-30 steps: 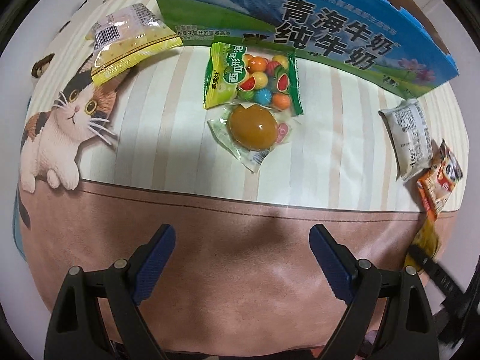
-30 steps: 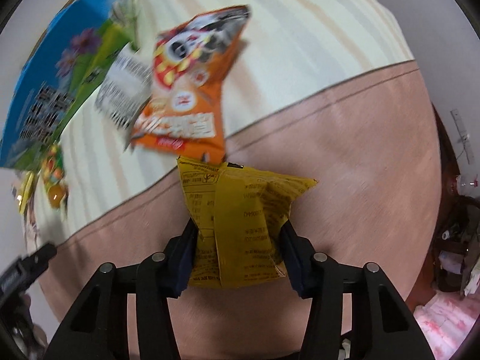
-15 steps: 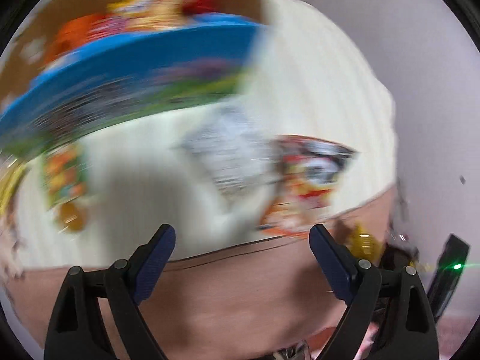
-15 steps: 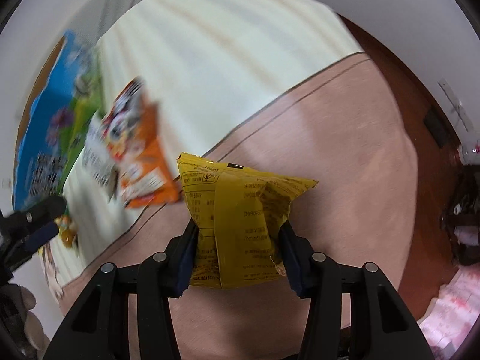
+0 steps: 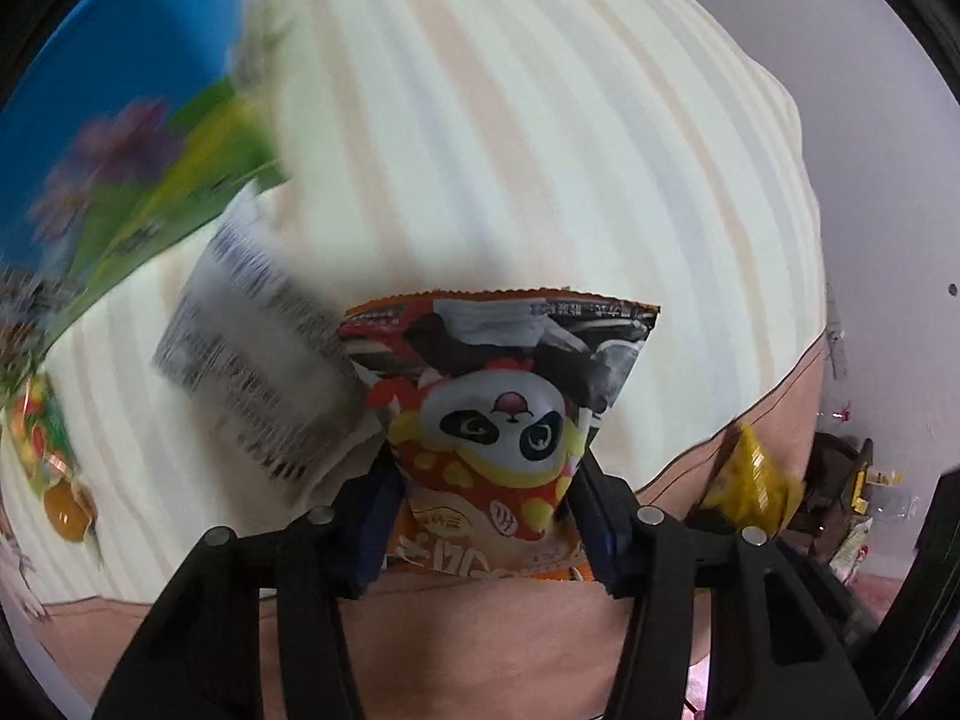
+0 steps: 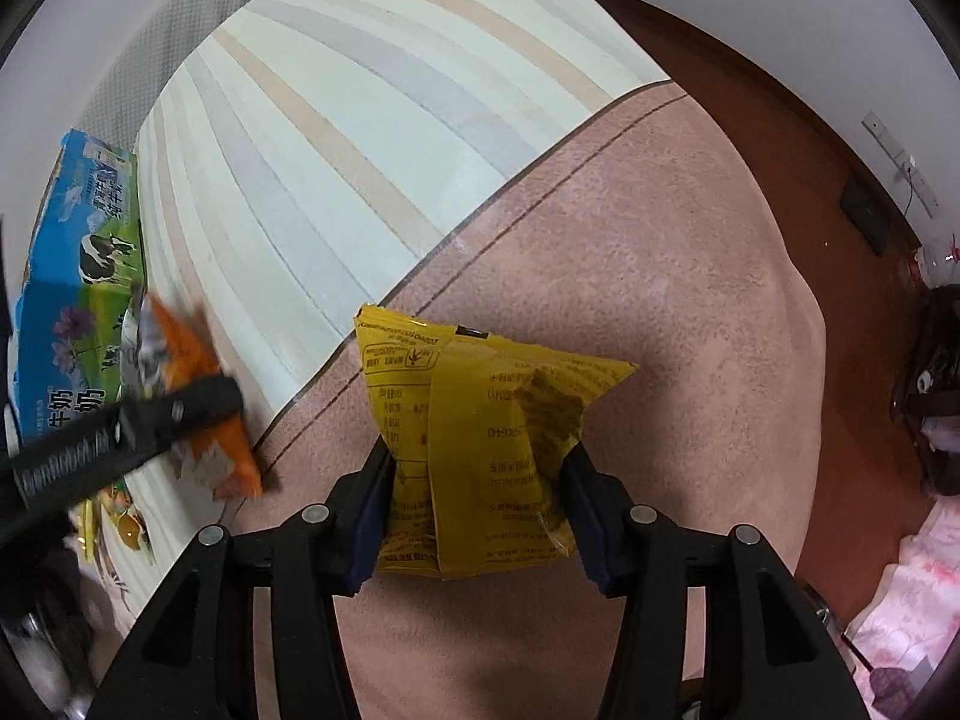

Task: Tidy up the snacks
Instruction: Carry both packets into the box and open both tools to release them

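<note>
Orange foil with a panda face fills my left tool (image 5: pixel 486 516): that tool is closed on the orange panda packet (image 5: pixel 498 432), which sits at the seam where the bed (image 5: pixel 540 150) turns from striped cream to pink. Just beside it on the stripes lies a white packet (image 5: pixel 258 360), blurred, with the blue milk carton (image 5: pixel 108 120) behind. My right tool (image 6: pixel 480 516) is clamped on a yellow packet (image 6: pixel 480 420) above the bed's pink part.

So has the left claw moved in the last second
Yes. The left claw swung right along the blue milk box, away from the candy, and is now shut on the orange panda snack bag.
</note>
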